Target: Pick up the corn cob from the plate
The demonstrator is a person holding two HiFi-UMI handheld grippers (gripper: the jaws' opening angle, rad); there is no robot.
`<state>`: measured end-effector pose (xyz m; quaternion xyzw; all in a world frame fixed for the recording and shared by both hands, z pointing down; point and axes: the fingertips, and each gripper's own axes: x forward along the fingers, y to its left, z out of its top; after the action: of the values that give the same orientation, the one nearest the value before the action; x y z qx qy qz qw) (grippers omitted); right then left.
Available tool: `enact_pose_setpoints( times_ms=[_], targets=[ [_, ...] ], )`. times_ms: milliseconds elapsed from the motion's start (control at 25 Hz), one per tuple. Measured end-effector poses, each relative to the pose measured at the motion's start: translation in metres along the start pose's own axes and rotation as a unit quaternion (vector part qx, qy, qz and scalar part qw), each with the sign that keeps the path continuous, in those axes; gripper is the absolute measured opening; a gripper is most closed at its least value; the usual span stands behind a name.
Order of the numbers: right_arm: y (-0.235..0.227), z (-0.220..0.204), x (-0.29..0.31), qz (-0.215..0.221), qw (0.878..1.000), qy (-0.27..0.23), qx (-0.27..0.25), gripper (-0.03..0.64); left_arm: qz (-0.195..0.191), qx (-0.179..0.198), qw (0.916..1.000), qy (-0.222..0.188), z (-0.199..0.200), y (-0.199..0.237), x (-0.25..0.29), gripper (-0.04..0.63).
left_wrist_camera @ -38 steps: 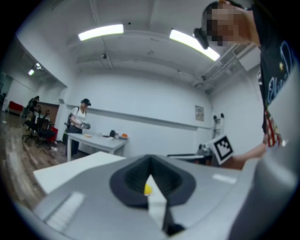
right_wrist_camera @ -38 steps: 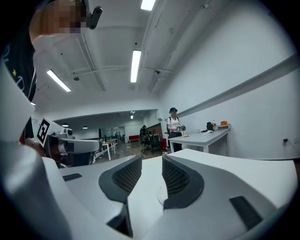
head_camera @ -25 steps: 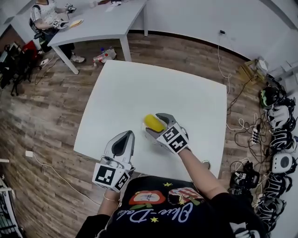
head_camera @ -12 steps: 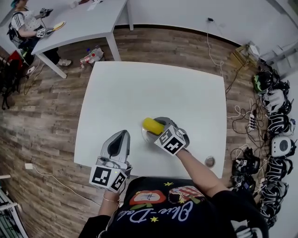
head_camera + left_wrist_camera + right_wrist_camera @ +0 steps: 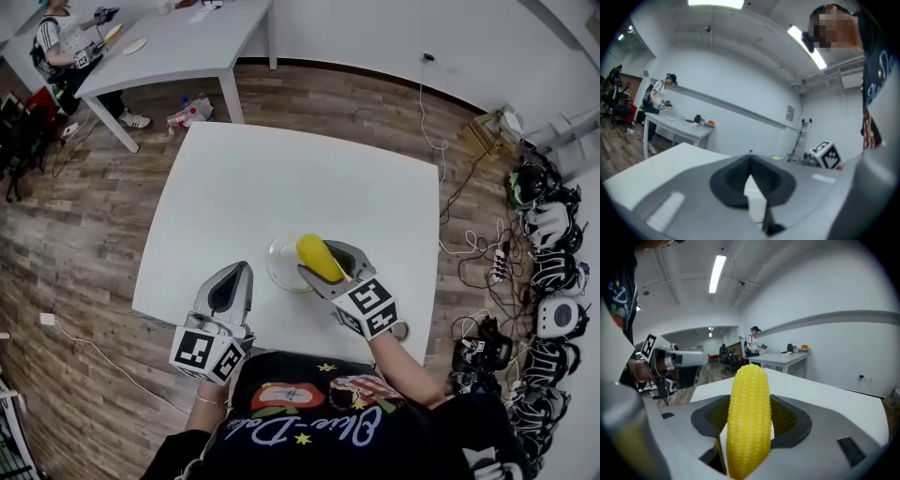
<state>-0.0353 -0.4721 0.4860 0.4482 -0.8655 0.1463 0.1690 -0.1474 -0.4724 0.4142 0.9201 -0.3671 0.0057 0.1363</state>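
Evidently the grasp is made: the right gripper (image 5: pixel 325 261) has its jaws closed partway on the corn cob (image 5: pixel 317 256), pinching it across its middle, with the blunt tip pointing toward 11 o'clock in the head view. The cob hangs over the 3 o'clock side of the plate (image 5: pixel 274 265); whether it is fully clear of the rim I cannot tell. What is left, I judge, is carrying it up and away. The left gripper (image 5: pixel 240 270), at 8 o'clock of the plate, has its jaws pressed together on nothing. The cob is bright yellow, a tapered cylinder with neat rows of glossy, bumpy kernels, plastic-looking. The plate is clear, round and shallow, like glass; the table (image 5: pixel 281 178) is smooth matt white; the jaw linings are dark and ribbed
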Motion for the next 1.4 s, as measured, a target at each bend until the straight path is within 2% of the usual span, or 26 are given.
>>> enact_pose_setpoints(
  times_ms=[200,360,600,1400],
  targets=[
    [-0.004,0.041,-0.068,-0.023,0.995,-0.096,0.019,0.265,-0.013,0.014,0.9997,-0.013,0.008,-0.028,0.004,-0.014],
    [-0.016,0.046,-0.1,-0.05,0.988,-0.142,0.017,0.265,-0.004,0.018,0.9995,-0.024,0.014,-0.034,0.006,-0.014],
    [-0.024,0.043,-0.111,-0.062,0.987,-0.147,0.032,0.265,0.001,0.027,0.9993,-0.024,0.016,-0.036,0.003,-0.014],
    [-0.021,0.042,-0.098,-0.037,0.991,-0.125,0.03,0.265,0.012,0.028,0.9992,-0.026,0.018,-0.038,-0.004,-0.014]
  ],
)
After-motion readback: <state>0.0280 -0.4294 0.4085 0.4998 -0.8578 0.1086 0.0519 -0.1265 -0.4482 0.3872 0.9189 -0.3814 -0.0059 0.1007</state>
